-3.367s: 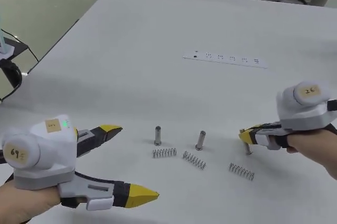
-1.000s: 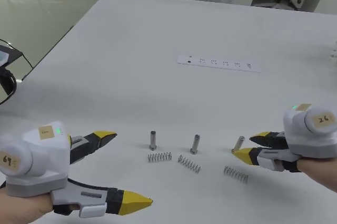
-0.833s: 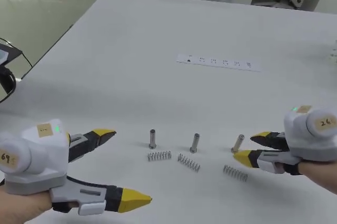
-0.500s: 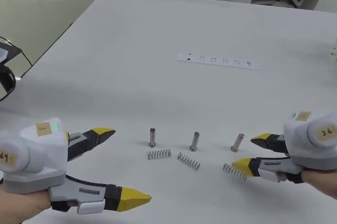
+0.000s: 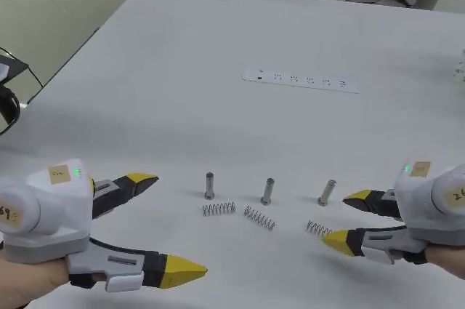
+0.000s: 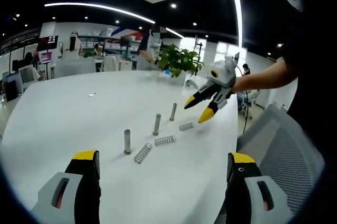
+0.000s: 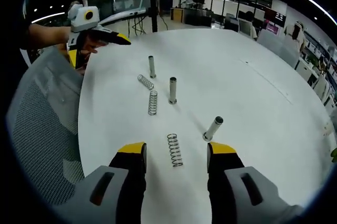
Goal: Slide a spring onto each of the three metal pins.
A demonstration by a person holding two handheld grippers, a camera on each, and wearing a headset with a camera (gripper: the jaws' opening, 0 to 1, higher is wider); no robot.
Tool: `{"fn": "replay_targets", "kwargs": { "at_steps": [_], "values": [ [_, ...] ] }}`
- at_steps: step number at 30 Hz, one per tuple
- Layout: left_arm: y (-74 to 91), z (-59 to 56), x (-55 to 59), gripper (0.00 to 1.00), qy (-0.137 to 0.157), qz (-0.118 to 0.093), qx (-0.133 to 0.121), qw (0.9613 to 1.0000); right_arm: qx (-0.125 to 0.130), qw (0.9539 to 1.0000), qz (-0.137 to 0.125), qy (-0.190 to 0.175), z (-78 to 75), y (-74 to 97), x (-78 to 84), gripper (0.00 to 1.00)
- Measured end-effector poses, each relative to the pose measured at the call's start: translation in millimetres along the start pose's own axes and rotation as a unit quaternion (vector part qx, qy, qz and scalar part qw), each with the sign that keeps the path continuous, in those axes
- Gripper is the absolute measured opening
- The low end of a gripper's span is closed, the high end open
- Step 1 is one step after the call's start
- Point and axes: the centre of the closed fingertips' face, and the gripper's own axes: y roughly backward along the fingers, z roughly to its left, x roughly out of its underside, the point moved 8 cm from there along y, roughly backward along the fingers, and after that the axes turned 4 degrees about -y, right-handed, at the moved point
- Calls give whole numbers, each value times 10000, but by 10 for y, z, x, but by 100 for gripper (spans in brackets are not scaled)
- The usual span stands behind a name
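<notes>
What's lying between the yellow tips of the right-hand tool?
A loose spring on the table, between the fingers of the right gripper, in the right gripper view.

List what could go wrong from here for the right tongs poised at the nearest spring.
1. The spring lies flat just ahead of the open right tongs. Thin and round, it may roll or pop out when pinched.
2. The nearest pin stands free just beside the spring, so the tongs could knock it over.
</notes>
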Motion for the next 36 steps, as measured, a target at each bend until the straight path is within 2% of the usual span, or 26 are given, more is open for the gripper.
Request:
{"fn": "replay_targets", "kwargs": {
  "at_steps": [9,15,17,23,27,36],
  "values": [
    [7,-2,4,98,-6,26,-6,10000,-144,9985,290,442,56,-19,19,45],
    [25,0,7,98,-1,20,-42,10000,-308,9952,627,682,53,-62,14,37],
    [32,1,12,98,-7,27,-54,10000,-428,9938,788,659,53,-81,11,30],
    [35,-5,12,98,-9,35,-31,10000,-510,9911,952,773,34,-169,-39,27],
    [34,-2,-3,98,-35,27,-25,10000,-611,9876,1183,830,39,-230,-21,23],
    [46,7,10,98,-47,62,-9,10000,-619,9843,1425,839,-13,-279,5,20]
  ]
}}
